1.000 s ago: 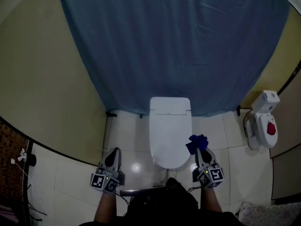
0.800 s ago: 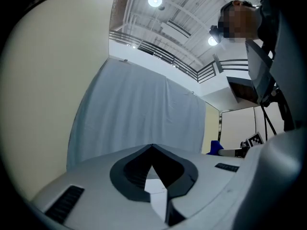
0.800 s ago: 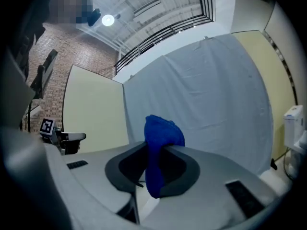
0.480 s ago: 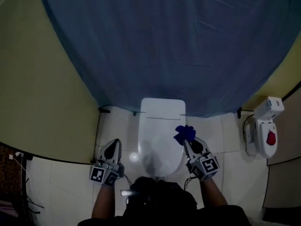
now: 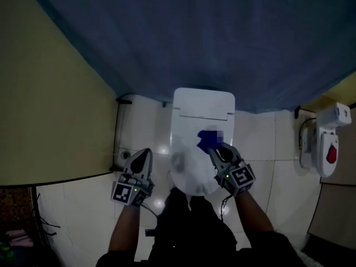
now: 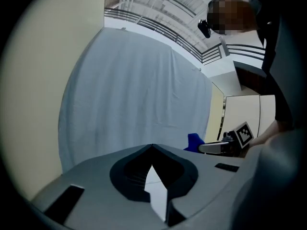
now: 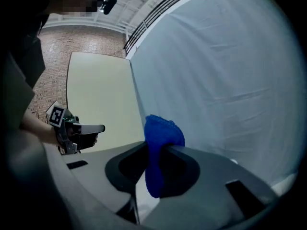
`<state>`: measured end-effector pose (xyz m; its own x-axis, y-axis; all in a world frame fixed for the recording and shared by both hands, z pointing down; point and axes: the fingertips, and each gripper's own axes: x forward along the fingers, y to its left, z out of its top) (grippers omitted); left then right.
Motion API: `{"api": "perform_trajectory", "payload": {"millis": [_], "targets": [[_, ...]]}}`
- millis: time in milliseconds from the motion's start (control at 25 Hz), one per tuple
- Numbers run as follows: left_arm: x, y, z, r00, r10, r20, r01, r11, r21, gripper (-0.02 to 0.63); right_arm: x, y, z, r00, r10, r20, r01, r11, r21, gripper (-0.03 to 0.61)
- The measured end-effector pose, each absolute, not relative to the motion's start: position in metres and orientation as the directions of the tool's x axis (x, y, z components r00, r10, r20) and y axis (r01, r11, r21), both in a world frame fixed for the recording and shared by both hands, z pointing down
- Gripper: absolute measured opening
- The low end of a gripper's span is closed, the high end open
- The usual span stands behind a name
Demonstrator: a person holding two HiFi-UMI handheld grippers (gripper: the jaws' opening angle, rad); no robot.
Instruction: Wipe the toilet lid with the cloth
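A white toilet with its lid (image 5: 192,149) down stands below the blue curtain. My right gripper (image 5: 216,148) is over the lid's right half, shut on a blue cloth (image 5: 208,139) that sticks out past its tips. In the right gripper view the cloth (image 7: 159,147) is pinched between the jaws. My left gripper (image 5: 144,157) hovers left of the toilet over the floor, shut with nothing in it; in the left gripper view the jaws meet at the tip (image 6: 152,146). That view also shows the cloth (image 6: 194,141) far right.
A blue curtain (image 5: 211,38) hangs behind the toilet, with a yellow wall (image 5: 50,104) at left. A white wall unit with a red part (image 5: 326,143) sits at right. White floor tiles (image 5: 83,204) surround the toilet. The person's legs (image 5: 189,232) stand right before the bowl.
My right gripper has carried the cloth forward and left, from beside the bowl's front to over the lid. The head view has moved closer. My left gripper stayed left of the toilet.
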<state>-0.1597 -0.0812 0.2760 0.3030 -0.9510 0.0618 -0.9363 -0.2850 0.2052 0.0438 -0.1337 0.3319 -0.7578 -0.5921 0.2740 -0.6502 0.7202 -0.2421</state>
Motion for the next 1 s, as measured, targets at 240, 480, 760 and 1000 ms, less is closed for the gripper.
{"api": "perform_trajectory", "payload": {"millis": [240,480,760,1000], "targets": [[-0.195,-0.117,0.357,0.241,-0.949,0.205,-0.939,-0.174,0.298,-0.011,-0.035,-0.166,0.422,-0.805,-0.472,0.36,-0.584,0.739,-0.336,0.06],[-0.213,-0.147,0.419,0.262,-0.927,0.269,-0.937,-0.178,0.3,-0.011,-0.091,-0.192,0.491,-0.813,-0.406,0.417,-0.56,0.742,-0.369,0.06],[-0.223,-0.171,0.504,0.277,-0.893,0.356,-0.925,-0.147,0.351,-0.011,-0.134,-0.233,0.577,-0.817,-0.332,0.471,-0.551,0.69,-0.47,0.06],[-0.211,-0.164,0.562,0.277,-0.84,0.467,-0.914,-0.082,0.397,-0.011,-0.144,-0.254,0.661,-0.742,-0.267,0.614,-0.658,0.46,-0.596,0.06]]}}
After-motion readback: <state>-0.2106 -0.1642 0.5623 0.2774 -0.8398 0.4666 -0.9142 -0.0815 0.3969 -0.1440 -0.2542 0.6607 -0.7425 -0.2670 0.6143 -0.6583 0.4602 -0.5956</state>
